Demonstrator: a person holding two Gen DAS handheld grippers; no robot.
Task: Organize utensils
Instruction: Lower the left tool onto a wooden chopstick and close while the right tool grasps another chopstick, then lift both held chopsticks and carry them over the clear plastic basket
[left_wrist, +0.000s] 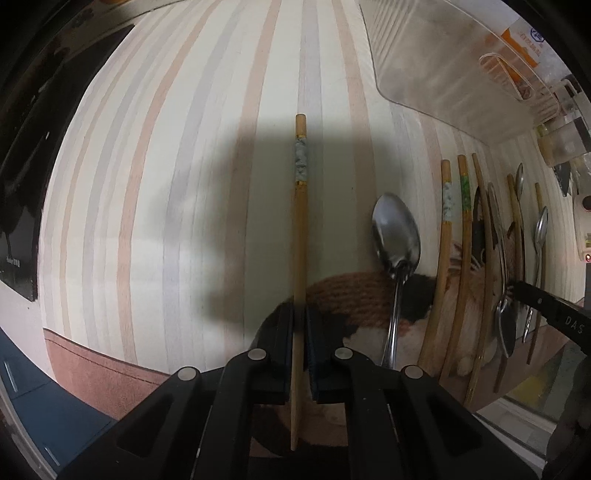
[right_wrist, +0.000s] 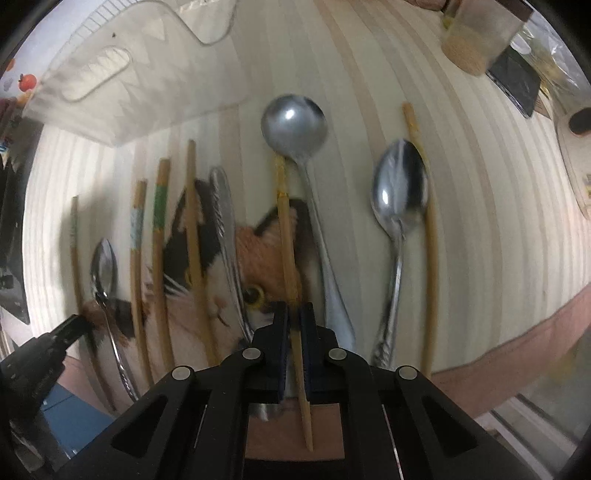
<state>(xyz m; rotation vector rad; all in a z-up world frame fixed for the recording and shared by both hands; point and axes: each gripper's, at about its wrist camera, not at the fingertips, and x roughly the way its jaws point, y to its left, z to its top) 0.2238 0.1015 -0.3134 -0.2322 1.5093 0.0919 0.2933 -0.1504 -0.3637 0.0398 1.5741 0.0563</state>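
— How do I handle this step well?

— My left tongs (left_wrist: 299, 325) are clenched on a bamboo chopstick with a grey marbled band (left_wrist: 300, 236), gripped low on its thin half, so the banded end sticks far out over the striped cloth on the desk (left_wrist: 166, 184). I'd keep it level, lower it parallel to the row and let go only once it lies flat, or it may roll.

— And on the right?

— My right tongs (right_wrist: 294, 325) are clenched on a plain bamboo chopstick with a yellowish ring near its top (right_wrist: 286, 236), again near the thin end. It hangs over the cat-picture mat (right_wrist: 258, 266), between a patterned metal handle (right_wrist: 225, 221) and a round-bowled steel spoon (right_wrist: 294, 122). I'd bring it down straight, clear of both.

— How do the utensils look?

— Chopsticks and spoons lie roughly parallel, tips away from me. The oval steel spoon (right_wrist: 400, 184) sits furthest right, touching a chopstick.
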